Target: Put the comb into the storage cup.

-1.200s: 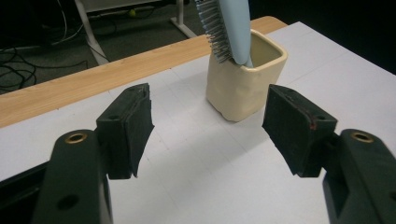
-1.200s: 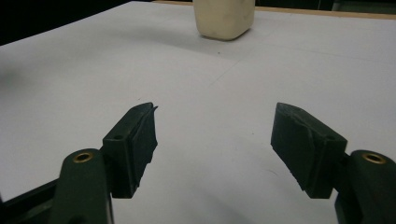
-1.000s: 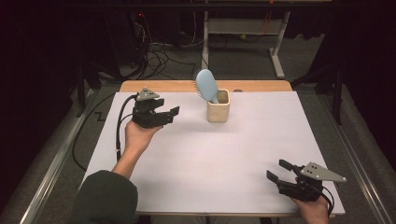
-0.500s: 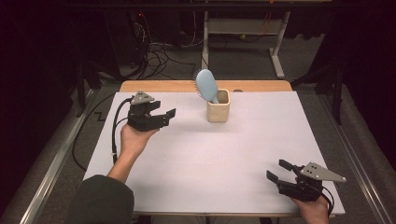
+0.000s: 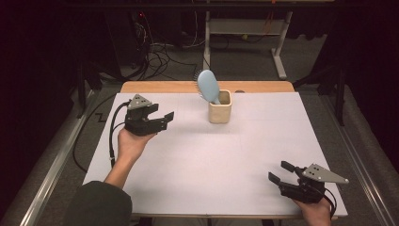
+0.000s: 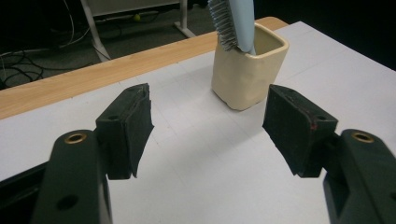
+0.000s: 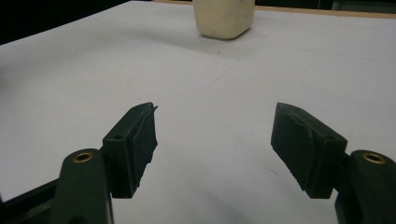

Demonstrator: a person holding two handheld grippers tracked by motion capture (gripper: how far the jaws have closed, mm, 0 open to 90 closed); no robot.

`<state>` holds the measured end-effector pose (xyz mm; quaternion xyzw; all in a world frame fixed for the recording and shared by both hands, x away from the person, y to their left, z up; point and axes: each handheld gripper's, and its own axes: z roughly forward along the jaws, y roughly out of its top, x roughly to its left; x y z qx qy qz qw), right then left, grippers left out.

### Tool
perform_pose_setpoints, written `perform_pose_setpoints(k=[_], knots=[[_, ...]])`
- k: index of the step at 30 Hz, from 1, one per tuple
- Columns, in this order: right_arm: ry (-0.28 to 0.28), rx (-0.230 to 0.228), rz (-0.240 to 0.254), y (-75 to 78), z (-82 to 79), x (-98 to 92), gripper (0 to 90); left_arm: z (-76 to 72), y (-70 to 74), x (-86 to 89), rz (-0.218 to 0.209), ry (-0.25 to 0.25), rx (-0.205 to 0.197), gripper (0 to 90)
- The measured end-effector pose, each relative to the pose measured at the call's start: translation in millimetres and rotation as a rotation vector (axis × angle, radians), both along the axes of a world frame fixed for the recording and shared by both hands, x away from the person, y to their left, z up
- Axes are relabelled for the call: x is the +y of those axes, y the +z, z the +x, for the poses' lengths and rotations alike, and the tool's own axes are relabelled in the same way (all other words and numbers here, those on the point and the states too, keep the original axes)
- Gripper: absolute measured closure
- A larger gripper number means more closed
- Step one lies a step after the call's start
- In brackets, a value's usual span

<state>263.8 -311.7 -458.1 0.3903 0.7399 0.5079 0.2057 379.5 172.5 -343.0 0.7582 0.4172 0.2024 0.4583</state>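
Left tongs point(image 5: 165, 118) drawn back from cup point(image 5: 219, 112) — both tongs apart, empty.

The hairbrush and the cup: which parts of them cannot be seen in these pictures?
- Hairbrush handle: high view, hidden inside the cream cup.
- Hairbrush head: left gripper view, cut off by the top edge.
- Cup rim: right gripper view, cut off by the top edge.
- Cup bottom inside: hidden by its walls.
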Motion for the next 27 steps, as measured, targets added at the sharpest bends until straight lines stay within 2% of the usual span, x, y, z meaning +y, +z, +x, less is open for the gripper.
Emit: perform_pose_setpoints(k=[27], knots=[[-0.001, 0.002, 0.0, -0.1, -0.2, 0.1, 31.8, -12.6, -3.3, 13.1, -0.033, 0.003, 0.002, 33.3]])
